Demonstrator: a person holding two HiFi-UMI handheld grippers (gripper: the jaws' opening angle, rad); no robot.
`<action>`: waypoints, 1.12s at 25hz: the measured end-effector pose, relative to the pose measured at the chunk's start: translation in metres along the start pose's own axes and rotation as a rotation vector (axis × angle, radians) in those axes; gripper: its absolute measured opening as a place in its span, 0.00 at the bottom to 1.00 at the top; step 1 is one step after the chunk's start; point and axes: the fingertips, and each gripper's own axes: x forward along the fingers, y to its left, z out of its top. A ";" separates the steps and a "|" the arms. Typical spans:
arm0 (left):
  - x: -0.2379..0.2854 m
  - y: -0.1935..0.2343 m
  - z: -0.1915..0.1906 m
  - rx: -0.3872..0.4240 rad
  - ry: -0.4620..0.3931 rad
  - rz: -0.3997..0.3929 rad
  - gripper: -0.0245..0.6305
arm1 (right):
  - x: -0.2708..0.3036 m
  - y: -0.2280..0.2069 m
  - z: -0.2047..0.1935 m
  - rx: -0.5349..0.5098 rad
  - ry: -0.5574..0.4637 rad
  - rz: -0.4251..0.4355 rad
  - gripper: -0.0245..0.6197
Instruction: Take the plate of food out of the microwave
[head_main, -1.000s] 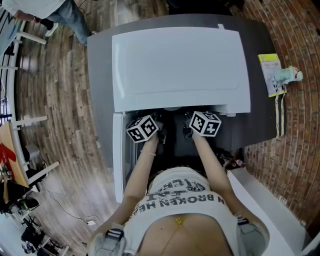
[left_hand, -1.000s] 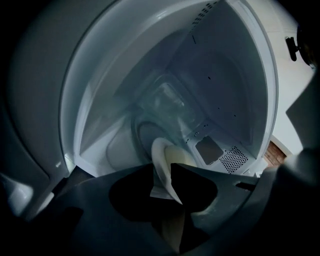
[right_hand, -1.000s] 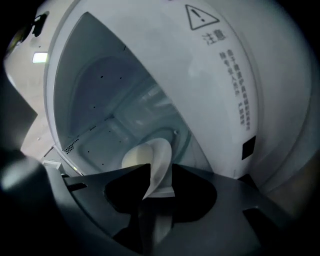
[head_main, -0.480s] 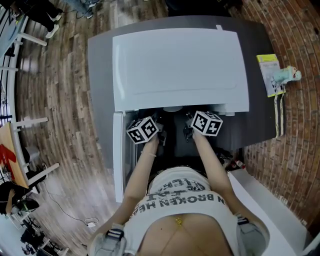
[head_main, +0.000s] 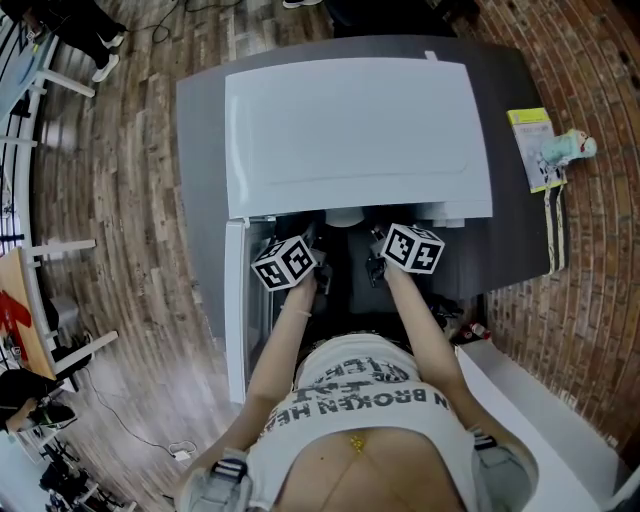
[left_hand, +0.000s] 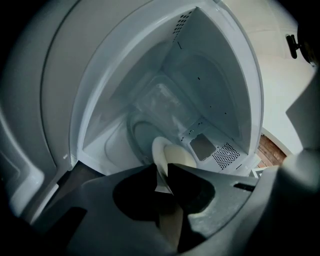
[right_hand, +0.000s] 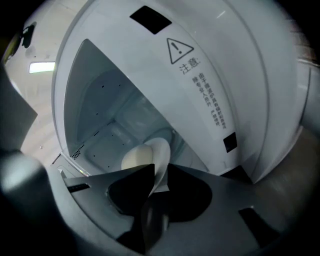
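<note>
Head view: both claws reach into the open mouth of the microwave (head_main: 355, 130), at its 6 o'clock edge. The left claw (head_main: 318, 262) is at 7 o'clock and the right claw (head_main: 377, 262) at 5 o'clock. What they hold is hidden under the oven's white top. The door (head_main: 237, 310) stands open at 9 o'clock, close to the left forearm, so a pull that swings wide could knock against it.

Left gripper view: the jaws have just closed and are clenched on the near rim of the plate (left_hand: 157, 152), which is still inside the cavity. The pale food (left_hand: 181, 157) lies just beyond the jaws at about 2 o'clock. Only a thin strip of rim is pinched, so it may slip out under the weight.

Right gripper view: this claw has also just clamped onto the plate's rim, with the food towards 10 o'clock. If one hand rises or pulls ahead of the other, I judge the plate would tip and the food slide off. A low pull could also catch the plate on the cavity's front lip.
</note>
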 end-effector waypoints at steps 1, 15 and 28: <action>-0.001 -0.001 0.000 0.003 -0.002 0.001 0.15 | -0.001 0.000 0.000 -0.001 -0.001 0.000 0.16; -0.022 -0.013 -0.010 0.016 -0.009 -0.017 0.15 | -0.026 0.009 -0.006 -0.017 -0.023 -0.015 0.16; -0.047 -0.024 -0.027 0.035 0.000 -0.031 0.15 | -0.057 0.015 -0.023 -0.016 -0.051 -0.035 0.16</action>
